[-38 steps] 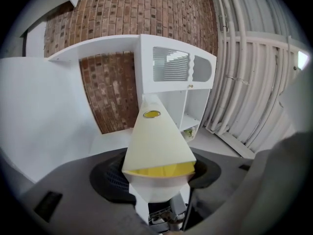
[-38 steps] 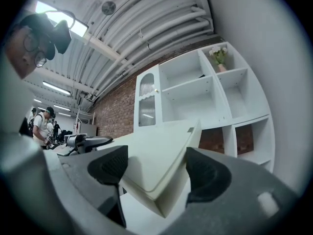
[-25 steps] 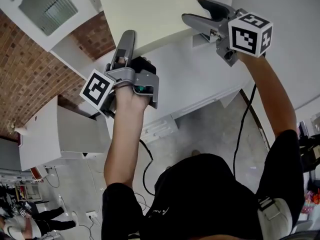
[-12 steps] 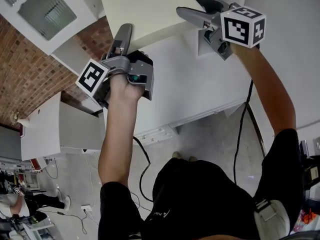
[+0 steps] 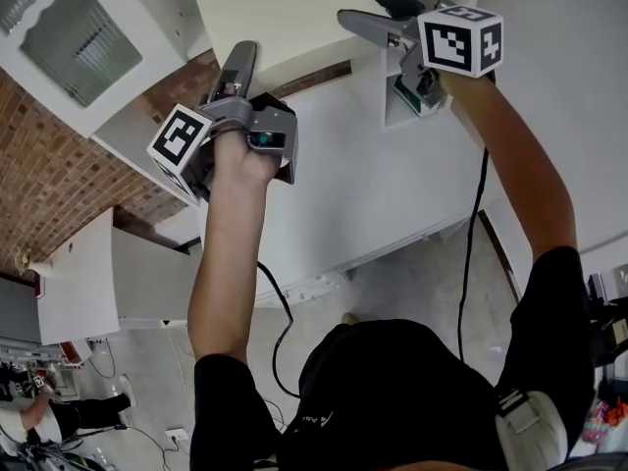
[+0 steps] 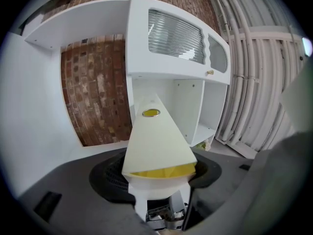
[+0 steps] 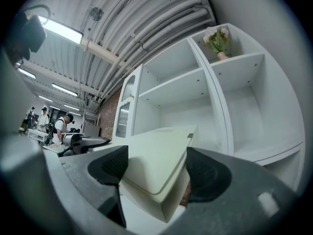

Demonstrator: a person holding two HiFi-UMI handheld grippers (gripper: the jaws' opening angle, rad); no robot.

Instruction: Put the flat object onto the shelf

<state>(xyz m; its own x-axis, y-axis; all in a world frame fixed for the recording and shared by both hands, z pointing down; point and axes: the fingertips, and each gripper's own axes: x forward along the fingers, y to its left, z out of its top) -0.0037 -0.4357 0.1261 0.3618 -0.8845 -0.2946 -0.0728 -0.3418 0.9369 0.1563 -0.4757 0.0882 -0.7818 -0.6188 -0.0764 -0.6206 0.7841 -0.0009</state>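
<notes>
– White shelf unit (image 7: 234, 111) against a brick wall (image 6: 93, 97) fills the background. What do the tongs have?
– Both are clamped on the flat cream box (image 5: 280, 18). The left gripper (image 6: 159, 175) has its dark pads closed on the box's near end. The right gripper (image 7: 154, 168) pinches a rounded corner between its two pads. The box hangs in the air between them, in front of the shelving, resting on no board.
– Does one view add anything?
– The left gripper view shows a yellow band along the box's near edge and a small yellow disc (image 6: 151, 112) on top; the head view shows neither. It also shows the far end pointing at an open compartment below a ribbed glass door (image 6: 176, 33). Only the right gripper view shows flowers (image 7: 217, 38) in a top compartment, ceiling pipes (image 7: 146, 23) and people (image 7: 61, 126) far off at the left.
– And room to move?
– Compartments beyond the box stand open, bounded by upright dividers on either side. In the head view the box's left edge lies just beside the left gripper. A black cable (image 5: 469, 263) hangs below the right arm, well apart from the box.
</notes>
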